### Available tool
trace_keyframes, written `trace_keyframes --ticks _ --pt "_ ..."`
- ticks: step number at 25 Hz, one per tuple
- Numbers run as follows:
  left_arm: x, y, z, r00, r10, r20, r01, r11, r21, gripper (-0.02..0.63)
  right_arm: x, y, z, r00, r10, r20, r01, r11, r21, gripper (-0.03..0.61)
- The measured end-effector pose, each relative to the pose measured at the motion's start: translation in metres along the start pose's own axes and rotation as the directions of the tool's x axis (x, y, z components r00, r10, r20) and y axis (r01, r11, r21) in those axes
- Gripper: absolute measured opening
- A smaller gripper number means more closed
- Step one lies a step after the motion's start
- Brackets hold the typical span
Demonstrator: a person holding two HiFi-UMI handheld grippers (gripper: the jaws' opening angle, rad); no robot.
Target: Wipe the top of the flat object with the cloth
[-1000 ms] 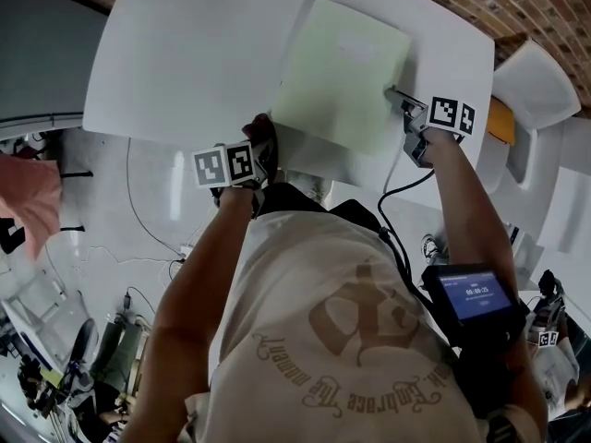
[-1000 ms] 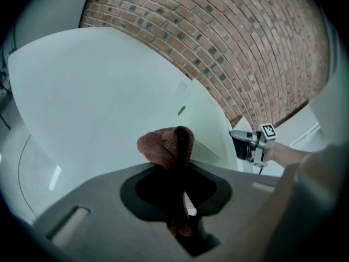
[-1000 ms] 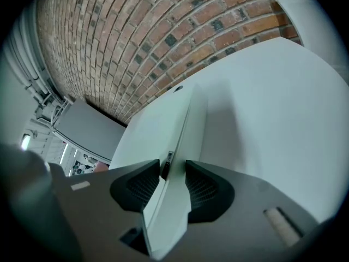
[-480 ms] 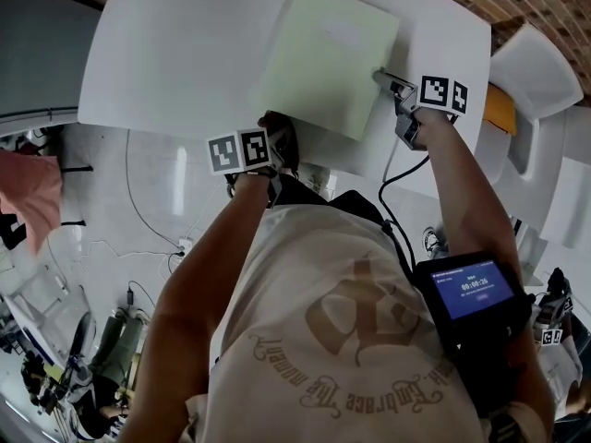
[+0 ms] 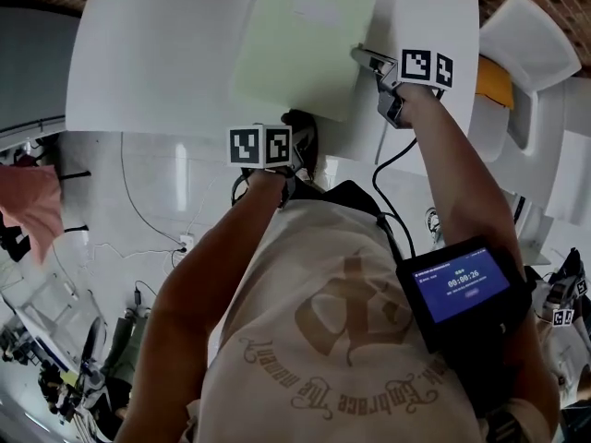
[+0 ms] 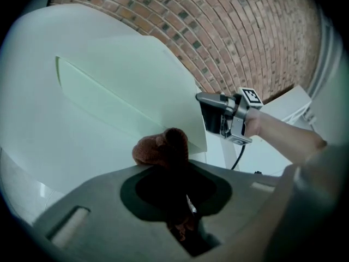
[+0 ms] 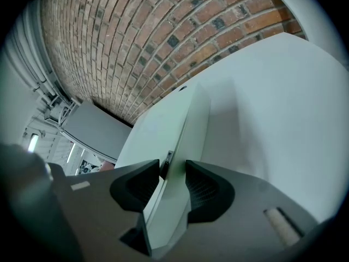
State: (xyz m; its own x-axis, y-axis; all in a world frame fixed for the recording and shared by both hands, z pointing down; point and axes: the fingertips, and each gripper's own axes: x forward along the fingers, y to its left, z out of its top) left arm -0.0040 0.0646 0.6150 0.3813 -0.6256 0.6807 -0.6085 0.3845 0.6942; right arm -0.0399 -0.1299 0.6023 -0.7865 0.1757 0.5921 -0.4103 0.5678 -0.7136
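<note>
Pale green flat sheet [image 5: 300, 44] is lying on the white worktop [image 5: 157, 53], towards its far right part. The right gripper [image 5: 365, 56] is clamping the sheet's right edge, and in its own view both jaws are pressing on that thin edge [image 7: 173, 182]. The left gripper [image 5: 300, 141] is pinching a brown cloth [image 6: 161, 147], its jaws drawn in tight on the bunched fabric. The cloth is sitting at the sheet's near edge, above the worktop's front rim. Whether it is touching the sheet is not clear.

Compared with a second ago, the sheet is showing higher and further left in the head view, and the right gripper is sitting higher with it, still on the same edge. The left gripper's marker cube [image 5: 259, 146] is now further right and closer to the sheet than before.

A screen [image 5: 459, 289] strapped to the right forearm is showing white digits that seem to read 00:00:26. The shirt [image 5: 342, 340] is carrying a brown emblem with curved gothic lettering beneath it, which appears to say "Embrace the moment". A faint pale patch near the sheet's far edge is too washed out to read.
</note>
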Motion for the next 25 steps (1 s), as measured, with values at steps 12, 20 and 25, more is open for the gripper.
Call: trace_keyframes --ticks 12,20,25 --pt "0.053 -0.069 -0.039 0.978 -0.097 -0.182 0.12 0.985 0.125 0.074 -0.003 -0.002 0.002 0.999 0.02 0.031 -0.021 0.999 0.027 0.16" --pt "0.037 -0.104 -0.064 0.951 -0.18 -0.251 0.236 0.947 0.216 0.074 -0.016 0.01 0.0 0.996 0.038 0.075 -0.036 0.999 -0.021 0.169" --pt "-0.002 -0.108 -0.059 0.947 -0.215 -0.238 0.291 0.888 0.356 0.074 -0.04 0.035 0.005 0.988 0.041 0.146 -0.03 0.996 -0.08 0.132"
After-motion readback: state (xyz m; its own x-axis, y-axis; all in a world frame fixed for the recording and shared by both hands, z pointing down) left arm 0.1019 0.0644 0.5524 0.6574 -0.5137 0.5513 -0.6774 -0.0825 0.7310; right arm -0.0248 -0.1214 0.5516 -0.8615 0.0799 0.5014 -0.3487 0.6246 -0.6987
